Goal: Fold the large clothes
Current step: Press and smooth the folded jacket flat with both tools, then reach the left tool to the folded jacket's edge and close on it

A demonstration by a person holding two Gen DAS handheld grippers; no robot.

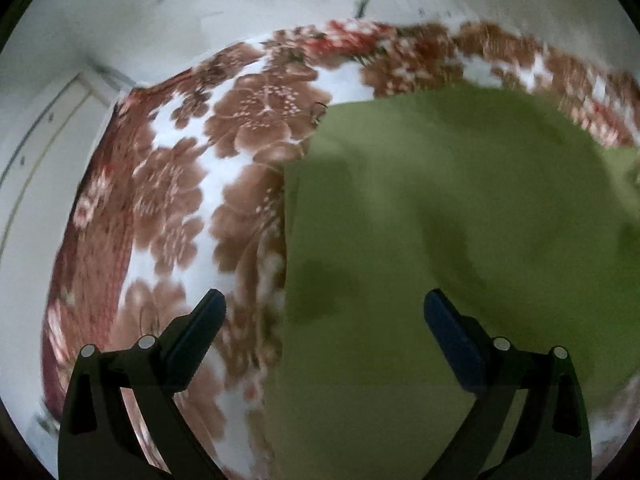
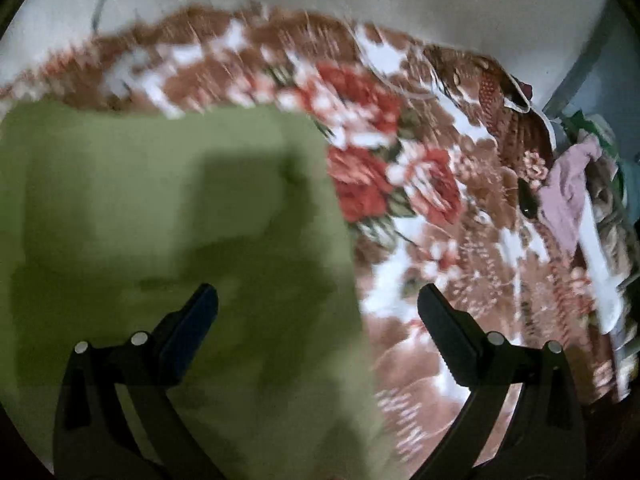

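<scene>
An olive-green garment (image 1: pixel 440 240) lies spread flat on a brown, red and white floral blanket (image 1: pixel 192 184). In the left wrist view its left edge runs down the middle, and my left gripper (image 1: pixel 324 308) hovers open above that edge, one finger over the blanket and the other over the cloth. In the right wrist view the green garment (image 2: pixel 160 220) fills the left half, its right edge beside red flowers. My right gripper (image 2: pixel 318 304) is open above that edge, with nothing between its fingers. Both views are blurred.
The floral blanket (image 2: pixel 440 240) covers a bed that stands against pale walls (image 1: pixel 200 8). A pile of other clothes, with a pinkish piece (image 2: pixel 568 188) on top, lies at the bed's right end. A white door or panel (image 1: pixel 36 152) is at far left.
</scene>
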